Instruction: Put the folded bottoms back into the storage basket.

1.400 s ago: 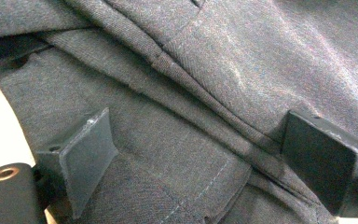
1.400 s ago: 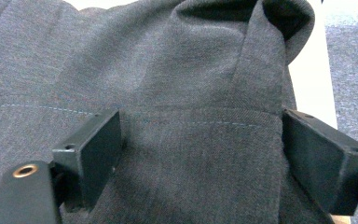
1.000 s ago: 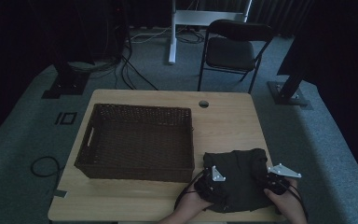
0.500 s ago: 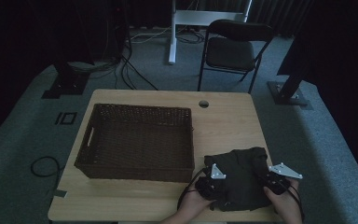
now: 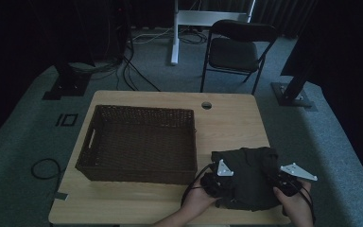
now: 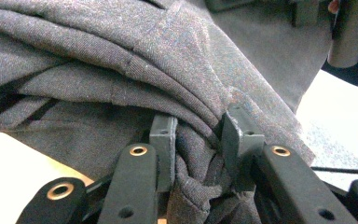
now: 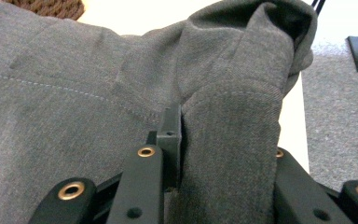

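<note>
A dark grey garment lies bunched on the front right part of the wooden table. My left gripper is at the garment's left edge and my right gripper at its right edge, each held by a hand. In the left gripper view the left gripper is shut on a crumpled fold of the garment. In the right gripper view the right gripper is shut on a thick fold of the garment, which drapes over and hides one jaw.
A dark brown wicker basket stands on the left half of the table, close to the garment; its corner shows in the right gripper view. A black folding chair and cables are on the carpet beyond the table.
Both grippers have shifted slightly to the right and a little away from the front edge, with the garment still held. The basket has not moved.
</note>
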Available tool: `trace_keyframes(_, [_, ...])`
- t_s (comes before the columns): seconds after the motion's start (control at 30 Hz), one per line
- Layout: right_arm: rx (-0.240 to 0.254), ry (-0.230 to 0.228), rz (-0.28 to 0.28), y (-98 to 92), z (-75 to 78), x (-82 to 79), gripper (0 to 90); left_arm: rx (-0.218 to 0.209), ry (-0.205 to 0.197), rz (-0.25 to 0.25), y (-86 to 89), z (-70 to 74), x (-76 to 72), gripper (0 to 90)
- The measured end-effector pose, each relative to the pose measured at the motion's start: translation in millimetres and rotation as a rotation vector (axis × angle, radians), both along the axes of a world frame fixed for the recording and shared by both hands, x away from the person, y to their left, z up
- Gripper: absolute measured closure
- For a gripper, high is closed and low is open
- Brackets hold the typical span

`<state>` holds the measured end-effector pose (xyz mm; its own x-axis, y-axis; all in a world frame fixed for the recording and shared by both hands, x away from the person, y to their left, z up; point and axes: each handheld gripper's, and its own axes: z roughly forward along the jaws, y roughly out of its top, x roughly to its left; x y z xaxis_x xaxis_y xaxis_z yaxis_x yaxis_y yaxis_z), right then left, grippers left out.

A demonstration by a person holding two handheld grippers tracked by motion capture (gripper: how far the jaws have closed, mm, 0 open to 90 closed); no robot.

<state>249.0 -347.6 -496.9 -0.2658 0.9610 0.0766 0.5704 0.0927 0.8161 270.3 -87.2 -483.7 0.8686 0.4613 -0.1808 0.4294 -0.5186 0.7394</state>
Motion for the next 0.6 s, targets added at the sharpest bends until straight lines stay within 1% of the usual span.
trace_keyframes(0.03, [0.006,-0.01,-0.008,-0.2,2.1,-0.2,72.5,-0.005,-0.003,0.002,-0.1,2.4,0.3,69.4])
trace_keyframes(0.17, [0.008,-0.028,-0.01,-0.9,11.7,-0.1,72.7,-0.016,-0.009,0.0,-0.4,12.7,2.6,69.5])
trace_keyframes(0.2, [0.017,-0.041,-0.015,-1.4,14.3,-0.1,72.7,-0.021,-0.016,0.001,-0.2,15.9,3.2,69.5])
trace_keyframes(0.3, [0.022,-0.063,-0.015,-2.6,23.5,0.3,72.8,-0.034,-0.028,-0.002,-0.8,27.1,5.1,69.5])
trace_keyframes(0.33, [0.025,-0.064,-0.016,-3.1,26.9,0.6,72.8,-0.041,-0.026,-0.005,-0.9,30.9,6.4,69.5])
trace_keyframes(0.37, [0.035,-0.078,-0.022,-3.7,30.1,0.9,72.8,-0.043,-0.032,-0.008,-1.0,34.7,7.7,69.5])
trace_keyframes(0.47, [0.036,-0.101,-0.023,-4.7,39.9,1.9,72.8,-0.044,-0.048,-0.012,-1.0,45.2,10.9,69.5])
trace_keyframes(0.6, [0.035,-0.116,-0.021,-4.8,52.6,4.2,72.7,-0.047,-0.064,-0.019,0.1,57.2,14.4,69.5])
